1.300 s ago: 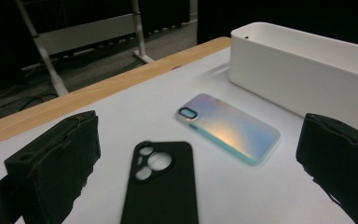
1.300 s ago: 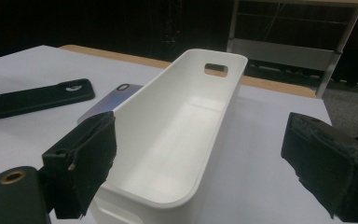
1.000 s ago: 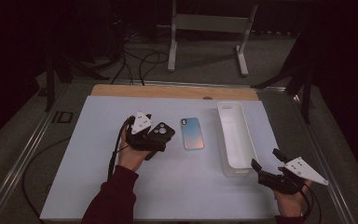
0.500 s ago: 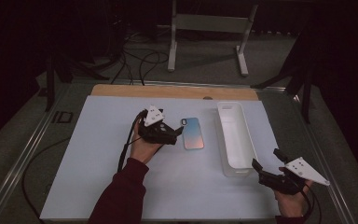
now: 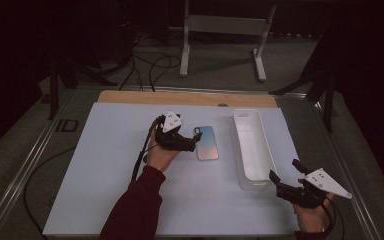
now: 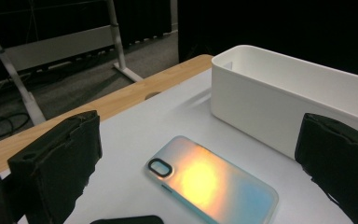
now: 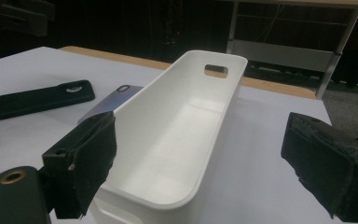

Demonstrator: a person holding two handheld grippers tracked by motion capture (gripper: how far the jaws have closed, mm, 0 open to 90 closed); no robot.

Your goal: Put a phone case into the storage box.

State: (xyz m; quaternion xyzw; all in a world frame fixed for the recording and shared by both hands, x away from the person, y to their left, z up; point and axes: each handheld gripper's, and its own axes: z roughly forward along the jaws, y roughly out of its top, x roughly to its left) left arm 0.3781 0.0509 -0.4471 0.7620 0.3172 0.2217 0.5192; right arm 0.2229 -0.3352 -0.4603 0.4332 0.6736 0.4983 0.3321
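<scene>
Reaching with my left gripper (image 5: 192, 145), jaws spread wide, I have the iridescent phone case (image 6: 212, 179) lying flat just ahead, between them. It looks light, thin, glossy and likely slippery, so I'd pinch it across its long edges. The white bin (image 5: 252, 147) stands beyond it. My right gripper (image 5: 285, 175), also open, waits at the bin's near end.

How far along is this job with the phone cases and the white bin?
Nothing looks finished: the white bin is empty. In hand: the left gripper hovers with open jaws by the iridescent phone case, not gripping it. The black phone case lies flat on the table. The right gripper waits open at the bin's near end. Likely left: lifting both cases.
</scene>
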